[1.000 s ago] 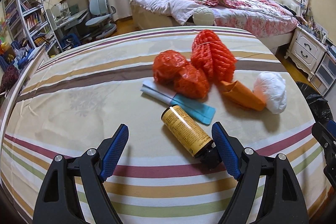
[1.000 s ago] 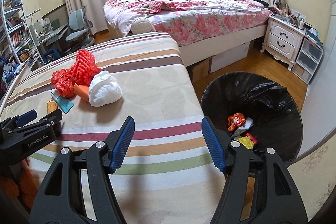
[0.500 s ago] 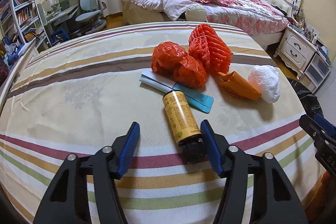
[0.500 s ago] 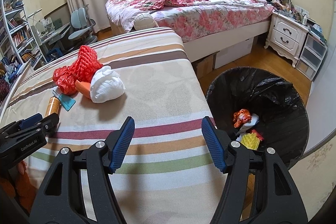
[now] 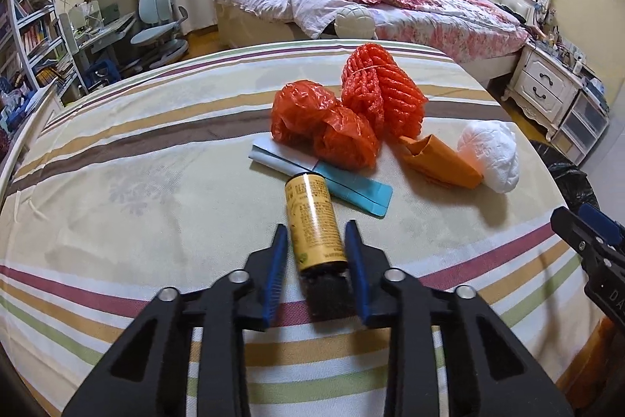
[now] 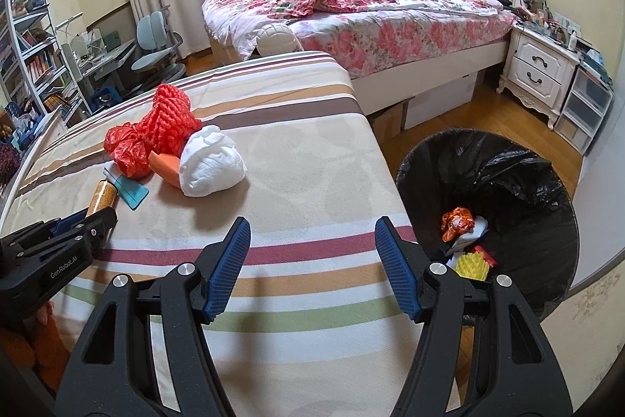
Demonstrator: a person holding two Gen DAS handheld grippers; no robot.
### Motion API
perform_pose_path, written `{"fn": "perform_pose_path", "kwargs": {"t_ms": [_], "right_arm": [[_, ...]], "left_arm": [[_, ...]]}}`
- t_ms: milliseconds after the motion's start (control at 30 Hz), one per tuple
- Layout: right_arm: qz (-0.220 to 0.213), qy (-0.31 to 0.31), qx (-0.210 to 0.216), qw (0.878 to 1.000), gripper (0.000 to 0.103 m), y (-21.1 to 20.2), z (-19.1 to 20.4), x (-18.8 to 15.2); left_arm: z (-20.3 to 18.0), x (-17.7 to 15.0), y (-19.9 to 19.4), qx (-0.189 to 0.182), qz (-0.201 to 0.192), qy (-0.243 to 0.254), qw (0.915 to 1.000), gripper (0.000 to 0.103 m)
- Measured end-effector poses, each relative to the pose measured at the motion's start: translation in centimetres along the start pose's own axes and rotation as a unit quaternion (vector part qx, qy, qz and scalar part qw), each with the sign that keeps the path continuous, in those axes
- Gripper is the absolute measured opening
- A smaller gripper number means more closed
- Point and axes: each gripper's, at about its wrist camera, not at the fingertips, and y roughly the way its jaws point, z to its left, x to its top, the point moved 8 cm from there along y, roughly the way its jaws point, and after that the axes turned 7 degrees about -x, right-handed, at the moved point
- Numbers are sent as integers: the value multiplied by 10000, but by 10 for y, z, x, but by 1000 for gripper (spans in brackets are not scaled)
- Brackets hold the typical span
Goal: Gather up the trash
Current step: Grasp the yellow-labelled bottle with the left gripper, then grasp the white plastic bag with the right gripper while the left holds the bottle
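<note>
My left hand-held gripper (image 5: 315,241) is narrowed around the can (image 5: 314,223), one blue pad on each side of it; I cannot tell whether the pads actually touch it. The can lies on its side on the striped tabletop (image 5: 117,190), its dark cap end toward me between the jaws, its far end near a blue card (image 5: 359,192). Behind the card sit two crumpled red bags (image 5: 324,127), touching each other, and just right of them a red net (image 5: 384,96). Further right an orange paper piece (image 5: 439,163) lies against a white wad (image 5: 490,155).

In the right wrist view, the same pile sits on the left part of the tabletop, the white wad (image 6: 211,163) at its right edge. My right hand-held gripper (image 6: 312,260) is spread wide and holds nothing, hovering over the near right edge of the tabletop (image 6: 312,182). To its right, on the wooden floor (image 6: 488,112) beside the tabletop, stands the bin (image 6: 519,178) with a black liner, with a few scraps in the bottom: something orange, something white, something yellow.
</note>
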Motion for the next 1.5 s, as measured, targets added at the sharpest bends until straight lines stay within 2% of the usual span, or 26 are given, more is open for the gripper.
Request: {"fn": "perform_pose_path", "kwargs": {"t_ms": [200, 500, 667, 900, 1067, 1133, 1500], "right_arm": [[-73, -83, 83, 9999, 65, -3, 14, 11], [-167, -260, 167, 9994, 65, -1, 39, 34], [-85, -339, 228, 9991, 65, 10, 54, 43], [164, -434, 197, 9987, 64, 26, 63, 37], [368, -414, 318, 9980, 49, 32, 66, 30], [415, -421, 394, 9975, 37, 32, 68, 29], [239, -305, 196, 9991, 34, 18, 52, 27]], "left_arm": [[11, -2, -5, -1, -16, -16, 10000, 26], [54, 3, -17, 463, -197, -79, 9987, 26], [72, 7, -22, 653, -288, -110, 9974, 26], [82, 7, -21, 619, -292, -220, 9974, 26], [82, 5, -16, 553, -234, -247, 9979, 26], [82, 6, -16, 536, -244, -234, 9980, 26], [67, 6, -15, 331, -287, -170, 9989, 26]]}}
